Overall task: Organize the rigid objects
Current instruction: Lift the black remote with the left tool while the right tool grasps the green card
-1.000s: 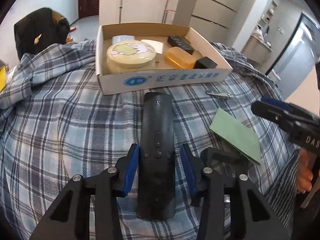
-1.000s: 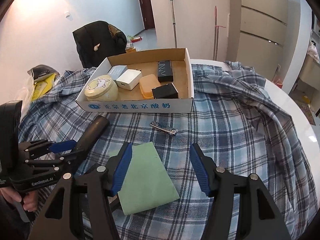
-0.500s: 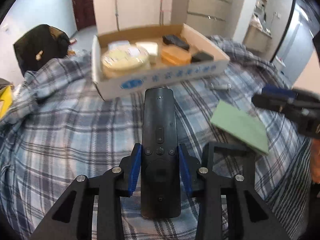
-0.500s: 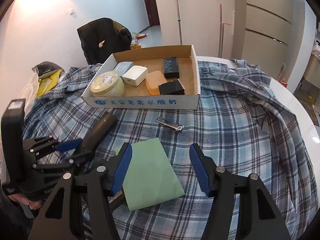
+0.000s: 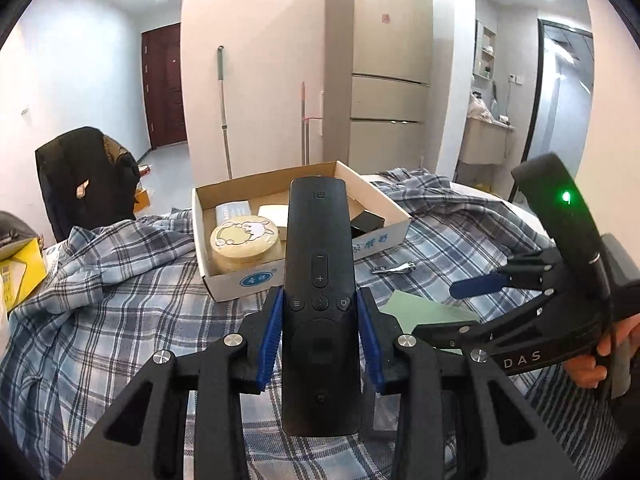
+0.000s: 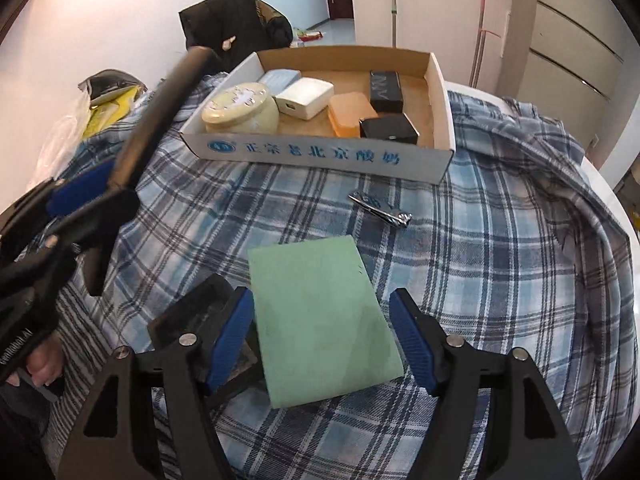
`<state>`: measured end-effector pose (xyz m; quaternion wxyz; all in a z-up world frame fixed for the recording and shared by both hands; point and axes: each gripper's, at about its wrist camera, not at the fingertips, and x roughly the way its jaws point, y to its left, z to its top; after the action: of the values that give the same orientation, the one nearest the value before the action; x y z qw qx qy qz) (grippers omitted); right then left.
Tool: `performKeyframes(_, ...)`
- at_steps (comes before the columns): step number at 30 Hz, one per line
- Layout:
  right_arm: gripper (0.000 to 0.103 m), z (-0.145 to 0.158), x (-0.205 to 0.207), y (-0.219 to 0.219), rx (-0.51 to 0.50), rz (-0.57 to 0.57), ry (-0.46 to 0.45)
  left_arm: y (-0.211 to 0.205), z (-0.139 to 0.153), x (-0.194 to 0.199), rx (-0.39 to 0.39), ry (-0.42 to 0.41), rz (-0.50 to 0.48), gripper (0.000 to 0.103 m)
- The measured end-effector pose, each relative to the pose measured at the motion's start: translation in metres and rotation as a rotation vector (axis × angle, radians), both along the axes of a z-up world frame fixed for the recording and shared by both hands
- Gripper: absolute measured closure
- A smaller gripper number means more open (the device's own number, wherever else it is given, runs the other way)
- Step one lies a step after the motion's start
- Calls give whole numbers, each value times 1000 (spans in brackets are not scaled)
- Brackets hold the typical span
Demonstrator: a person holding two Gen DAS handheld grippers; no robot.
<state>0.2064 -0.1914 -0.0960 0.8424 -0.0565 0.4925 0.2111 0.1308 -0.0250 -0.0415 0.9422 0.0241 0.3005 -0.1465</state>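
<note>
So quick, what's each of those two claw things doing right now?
Left gripper: shut on the black remote, lifted off the cloth.
Right gripper: open and opening wider, astride the green card, pads not touching it.

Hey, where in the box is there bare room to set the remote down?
The box has bare floor along its right wall, beside the two black boxes. Its left half is crowded: tin, white case, orange case. The left gripper holds the remote.

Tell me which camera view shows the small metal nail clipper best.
The right wrist view: the small metal nail clipper lies unobstructed on the plaid cloth, with its shape clear. The left wrist view shows it smaller, beside the remote.
</note>
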Motion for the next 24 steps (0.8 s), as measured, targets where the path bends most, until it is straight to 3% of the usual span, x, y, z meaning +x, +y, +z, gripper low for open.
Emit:
performKeyframes(11, 28, -15, 6, 2, -41, -15, 29, -1, -3, 1, 2, 11, 6, 65)
performKeyframes(16, 28, -14, 1, 8, -44, 45, 33, 0, -4, 3, -5, 23, 7, 65)
performKeyframes(19, 24, -16, -8, 16, -103, 138, 31, 1, -4, 3, -5, 27, 7, 65)
performKeyframes(24, 23, -16, -8, 17, -99, 149, 39, 0, -4, 3, -2, 24, 5, 65)
